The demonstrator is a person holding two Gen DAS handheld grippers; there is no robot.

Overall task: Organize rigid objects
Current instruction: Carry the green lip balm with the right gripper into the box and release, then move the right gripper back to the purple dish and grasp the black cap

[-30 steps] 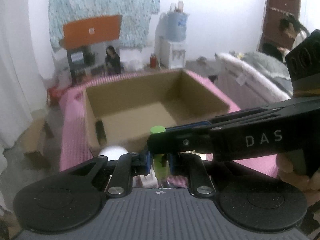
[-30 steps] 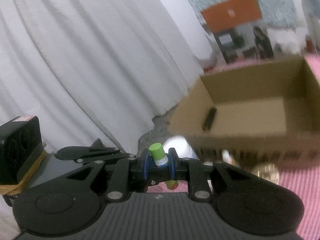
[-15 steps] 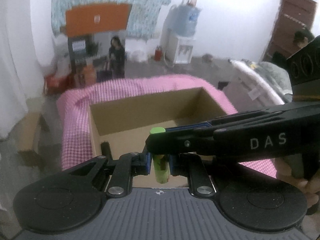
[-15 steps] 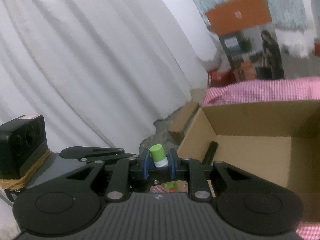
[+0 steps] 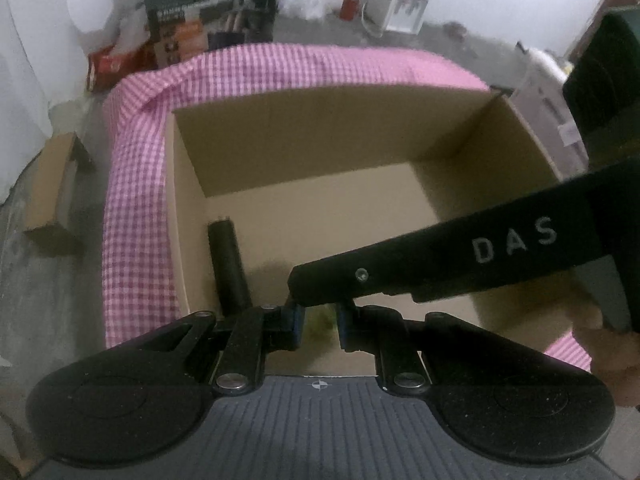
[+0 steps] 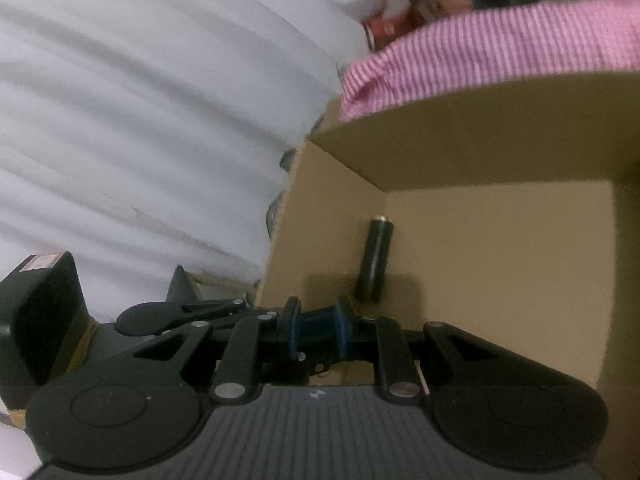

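An open cardboard box [image 5: 520,148] sits on a pink checked cloth [image 5: 136,208]. A black cylinder [image 5: 228,264] lies on the box floor by its left wall; it also shows in the right wrist view [image 6: 374,260]. My left gripper [image 5: 320,320] hangs over the box's near edge with a gap between its pads and a blurred green object [image 5: 322,318] in that gap. My right gripper [image 6: 316,328] reaches in beside it, crossing the left wrist view as a black arm [image 5: 460,256]. Its blue pads [image 6: 292,328] stand apart with nothing green between them.
A white curtain [image 6: 140,120] hangs left of the box. A small cardboard box [image 5: 52,192] lies on the floor at left. Printed boxes [image 5: 180,8] and a water dispenser [image 5: 404,4] stand behind the cloth-covered surface.
Both grippers moved forward and tilted down over the box. The green-capped bottle no longer stands between the right gripper's pads, and both pairs of pads have spread.
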